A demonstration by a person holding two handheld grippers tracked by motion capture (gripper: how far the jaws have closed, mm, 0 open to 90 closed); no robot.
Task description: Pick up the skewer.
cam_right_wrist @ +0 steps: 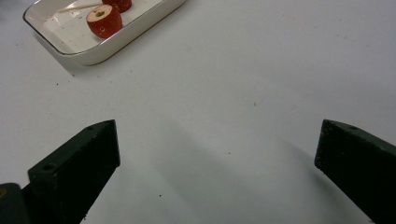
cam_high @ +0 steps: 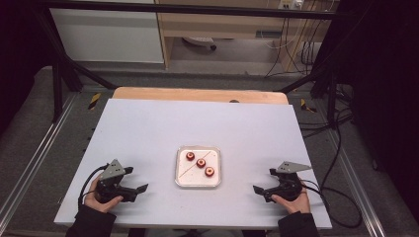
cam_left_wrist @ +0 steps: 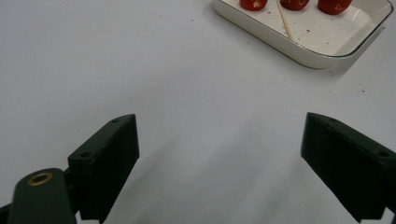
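A white rectangular tray (cam_high: 179, 177) sits near the middle of the white table, a little toward the front. In it lie three red fruit pieces (cam_high: 200, 163) in a diagonal row and a thin wooden skewer (cam_high: 190, 170). My left gripper (cam_high: 140, 179) rests on the table to the tray's left, held by a hand, jaws wide apart and empty. My right gripper (cam_high: 263, 181) rests to the tray's right, also open and empty. The left gripper view shows the tray (cam_left_wrist: 299, 49) ahead at upper right; the right gripper view shows the tray (cam_right_wrist: 100, 53) at upper left with one fruit piece (cam_right_wrist: 104, 21).
The white table top (cam_high: 197, 123) lies on a wooden board (cam_high: 197, 95) whose far edge shows. Black frame bars stand at both sides, and cables (cam_high: 341, 148) trail on the floor to the right. Small crumbs dot the table around the tray.
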